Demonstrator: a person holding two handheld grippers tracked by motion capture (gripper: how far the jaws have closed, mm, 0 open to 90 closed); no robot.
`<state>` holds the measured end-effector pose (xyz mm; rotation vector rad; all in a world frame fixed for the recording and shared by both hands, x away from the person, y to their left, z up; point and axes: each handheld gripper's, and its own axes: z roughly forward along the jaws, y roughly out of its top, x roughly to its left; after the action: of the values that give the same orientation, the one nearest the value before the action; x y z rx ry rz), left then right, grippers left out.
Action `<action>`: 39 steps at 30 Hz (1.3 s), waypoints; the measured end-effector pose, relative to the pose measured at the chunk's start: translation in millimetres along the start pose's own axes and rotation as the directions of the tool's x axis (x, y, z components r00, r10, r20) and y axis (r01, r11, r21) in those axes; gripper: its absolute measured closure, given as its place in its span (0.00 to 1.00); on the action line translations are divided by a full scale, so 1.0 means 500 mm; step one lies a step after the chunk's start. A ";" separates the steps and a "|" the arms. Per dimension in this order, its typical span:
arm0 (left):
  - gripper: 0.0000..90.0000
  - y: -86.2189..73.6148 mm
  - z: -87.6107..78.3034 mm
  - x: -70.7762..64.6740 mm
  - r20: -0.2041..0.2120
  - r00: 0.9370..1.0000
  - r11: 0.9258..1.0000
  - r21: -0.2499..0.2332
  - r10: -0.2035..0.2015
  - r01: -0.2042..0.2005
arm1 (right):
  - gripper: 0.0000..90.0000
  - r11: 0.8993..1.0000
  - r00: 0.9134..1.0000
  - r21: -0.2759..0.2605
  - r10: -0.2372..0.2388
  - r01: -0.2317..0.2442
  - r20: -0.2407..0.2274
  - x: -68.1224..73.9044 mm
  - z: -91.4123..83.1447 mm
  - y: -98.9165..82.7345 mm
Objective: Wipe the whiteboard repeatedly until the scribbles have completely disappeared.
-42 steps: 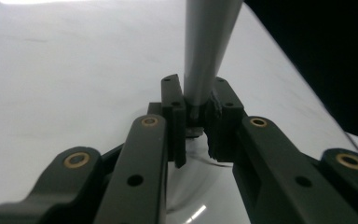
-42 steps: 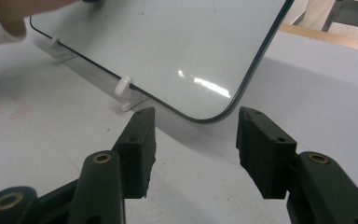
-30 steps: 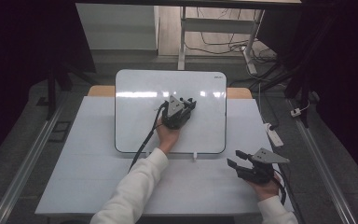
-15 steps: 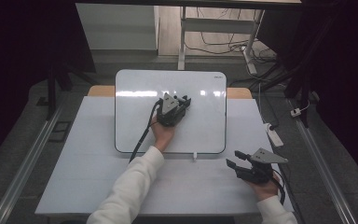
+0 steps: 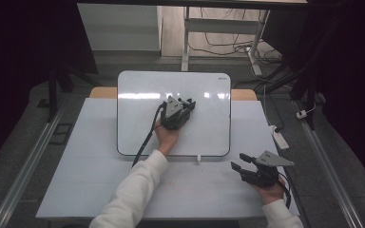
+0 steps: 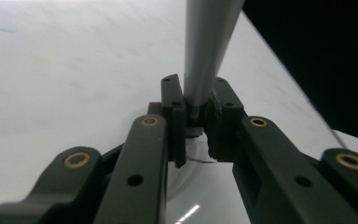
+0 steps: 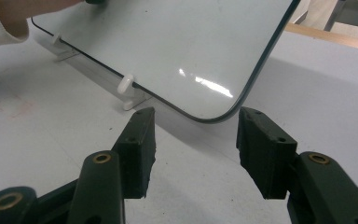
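Up on the whiteboard (image 5: pixel 138 104), the left claw (image 6: pixel 196 119) pinches a grey marker (image 6: pixel 209 42) — right claw (image 7: pixel 193 149) gapes empty.

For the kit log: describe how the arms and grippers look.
Both grippers, left and right, are black, with flat linked jaws on brass-coloured pivots. Each carries a grey three-cornered plate. A black cable trails from the left one. The sleeves are white.
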<state>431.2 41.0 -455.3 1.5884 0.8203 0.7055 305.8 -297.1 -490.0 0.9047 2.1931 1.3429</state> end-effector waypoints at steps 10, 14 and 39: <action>0.87 -0.014 -0.003 -0.014 0.017 1.000 1.000 0.007 -0.002 0.002 | 0.52 1.000 1.000 0.007 -0.011 0.011 -0.004 0.005 0.006 0.002; 0.87 -0.020 0.008 -0.038 0.038 0.999 1.000 0.010 0.002 -0.002 | 0.52 1.000 1.000 0.007 -0.002 0.002 -0.003 0.002 0.004 0.001; 0.87 -0.026 -0.034 0.005 -0.022 1.000 1.000 0.001 0.003 -0.003 | 0.52 1.000 1.000 0.006 -0.006 0.007 -0.004 0.003 0.006 0.000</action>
<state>417.5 53.9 -465.3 1.5855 0.8345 0.7261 306.5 -294.2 -491.4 0.8968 2.2025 1.3373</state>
